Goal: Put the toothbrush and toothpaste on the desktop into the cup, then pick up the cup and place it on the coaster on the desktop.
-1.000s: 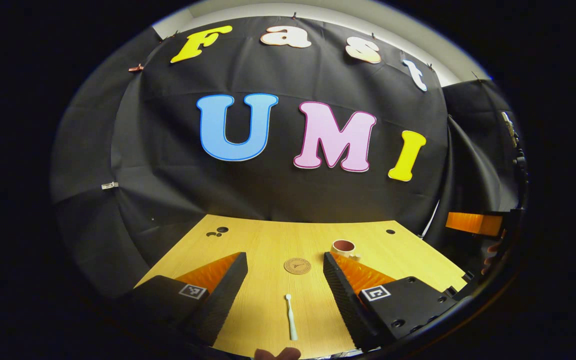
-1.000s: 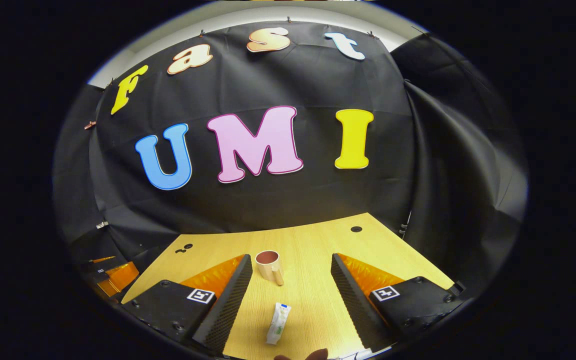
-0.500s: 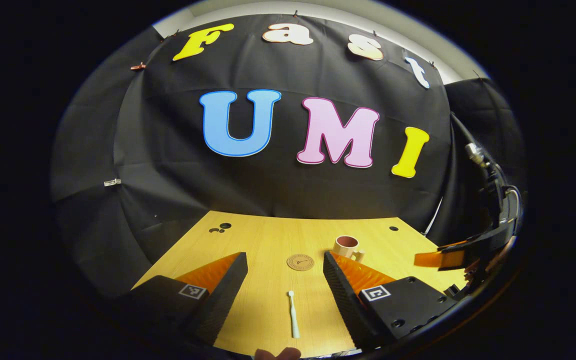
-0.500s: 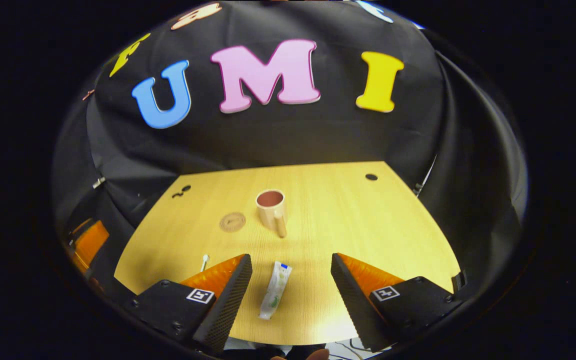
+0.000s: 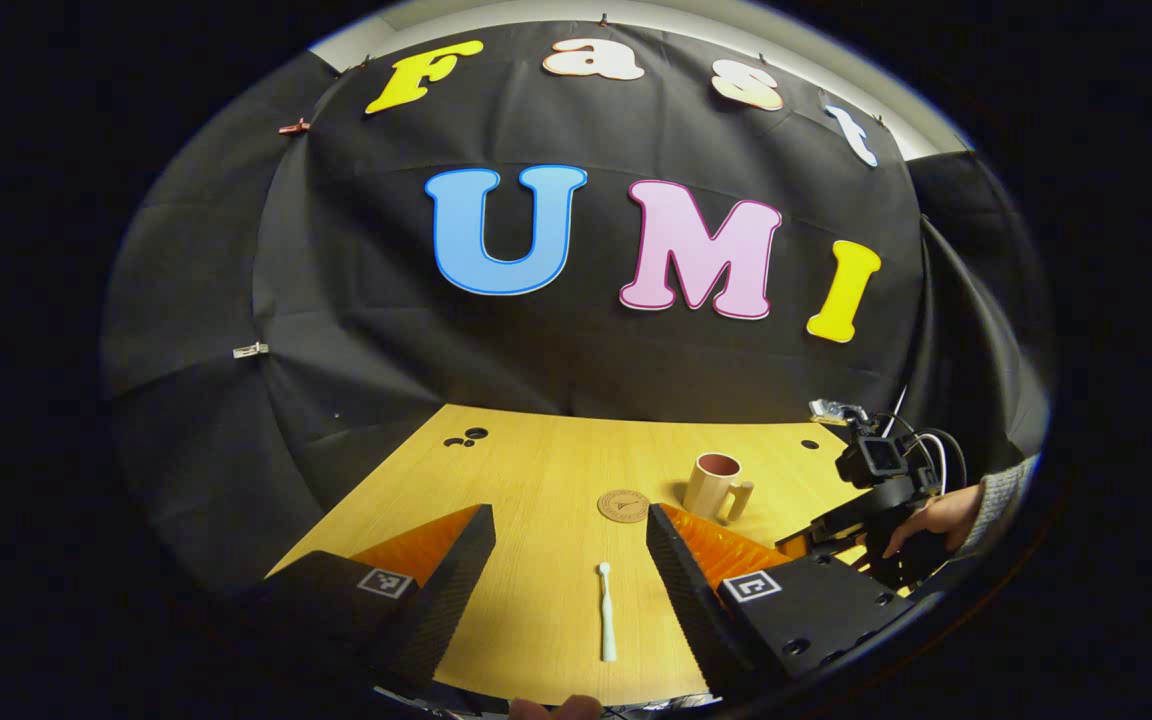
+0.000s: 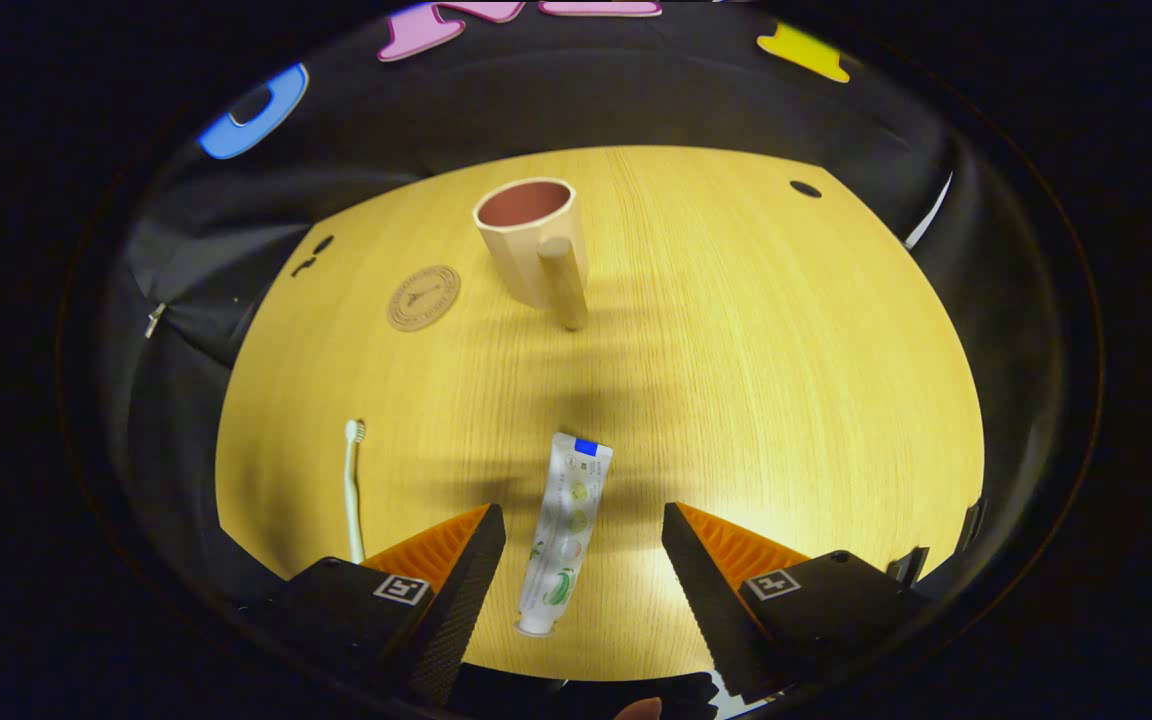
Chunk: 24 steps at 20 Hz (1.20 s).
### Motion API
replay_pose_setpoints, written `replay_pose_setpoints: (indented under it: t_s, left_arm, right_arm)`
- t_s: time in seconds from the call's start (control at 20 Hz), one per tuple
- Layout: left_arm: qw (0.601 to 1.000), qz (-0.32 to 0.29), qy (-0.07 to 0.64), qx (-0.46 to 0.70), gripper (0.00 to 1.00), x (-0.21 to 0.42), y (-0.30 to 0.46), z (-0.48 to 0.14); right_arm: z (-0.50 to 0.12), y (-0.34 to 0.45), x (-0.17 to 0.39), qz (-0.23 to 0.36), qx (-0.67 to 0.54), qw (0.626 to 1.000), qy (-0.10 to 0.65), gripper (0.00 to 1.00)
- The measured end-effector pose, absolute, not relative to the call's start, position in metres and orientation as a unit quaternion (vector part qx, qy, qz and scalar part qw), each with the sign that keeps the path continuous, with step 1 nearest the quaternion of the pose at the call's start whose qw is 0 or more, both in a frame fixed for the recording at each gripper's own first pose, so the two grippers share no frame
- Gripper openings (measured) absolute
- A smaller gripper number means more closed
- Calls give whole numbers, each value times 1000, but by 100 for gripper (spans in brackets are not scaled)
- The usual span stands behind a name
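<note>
Toothbrush and toothpaste both lie flat on the surface, each between a pair of open jaws.

We hold the left gripper spread wide and empty with the toothbrush between its jaws, and the right gripper equally open and empty over the toothpaste. Ahead of the jaws, the cup stands upright with nothing in it, just beside the coaster, not on it. We judge nothing done yet: both loadings and the cup move remain.
</note>
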<state>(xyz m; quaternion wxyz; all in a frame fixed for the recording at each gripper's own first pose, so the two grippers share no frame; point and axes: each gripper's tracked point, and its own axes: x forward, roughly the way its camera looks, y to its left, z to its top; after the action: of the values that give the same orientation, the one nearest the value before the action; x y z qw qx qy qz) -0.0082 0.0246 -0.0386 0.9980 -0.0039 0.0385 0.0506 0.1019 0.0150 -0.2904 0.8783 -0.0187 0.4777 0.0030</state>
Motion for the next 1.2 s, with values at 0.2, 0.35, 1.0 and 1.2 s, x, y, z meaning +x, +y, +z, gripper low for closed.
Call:
replay_pose_setpoints:
  t_s: [0.2,0.35,1.0,1.2]
  left_arm:
    - [997,67,48,-15,97,-8,37,-46]
    - [996,72,52,-23,97,-5,42,-51]
    - [995,56,80,-38,96,20,34,-63]
    - [993,43,108,-38,96,33,26,-78]
  right_arm:
    - [-324,14,111,-22,-8,850,526,96]
    - [-336,16,113,-34,-7,842,539,93]
    - [-341,21,96,-18,74,827,557,32]
    - [-324,29,86,30,127,850,510,37]
